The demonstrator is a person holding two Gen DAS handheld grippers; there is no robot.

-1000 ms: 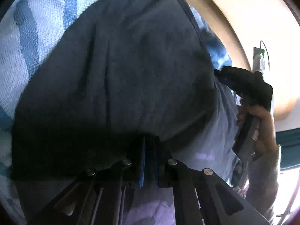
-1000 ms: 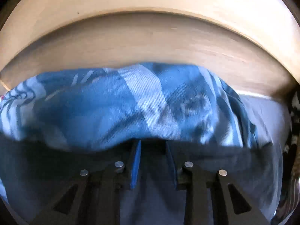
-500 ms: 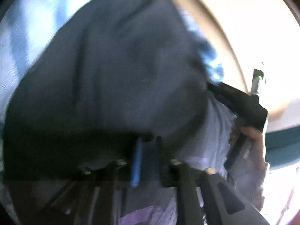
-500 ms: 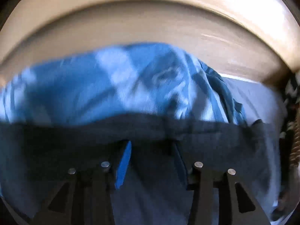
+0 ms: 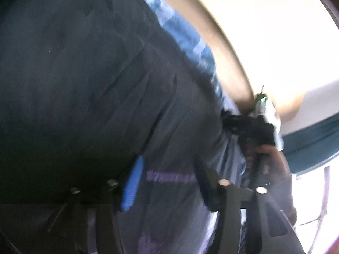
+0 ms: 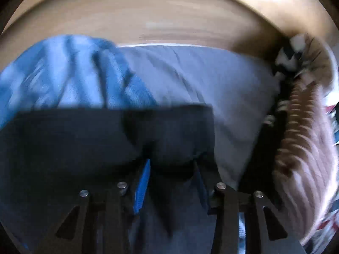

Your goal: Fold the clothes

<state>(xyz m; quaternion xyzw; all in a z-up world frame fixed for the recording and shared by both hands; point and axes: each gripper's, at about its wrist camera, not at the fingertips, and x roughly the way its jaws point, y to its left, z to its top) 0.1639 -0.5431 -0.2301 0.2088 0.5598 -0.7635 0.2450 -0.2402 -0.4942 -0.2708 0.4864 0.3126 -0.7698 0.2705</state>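
- Left gripper point(image 5: 167, 182): jaws just opening, released above the dark navy cloth garment point(image 5: 84, 84).
- Right gripper point(image 6: 171, 182): jaws parted at the garment's straight edge; grasp unclear.
- Pale grey bedsheet point(image 6: 201, 74) lies free beyond.

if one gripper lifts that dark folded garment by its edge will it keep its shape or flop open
The dark garment would probably flop: it drapes in soft creases over the blue patterned cloth, so it looks limp. Its folded layers seem loose and would likely fall apart when lifted from one point. It looks thin and light, so pushing would probably bunch it, not slide it whole.
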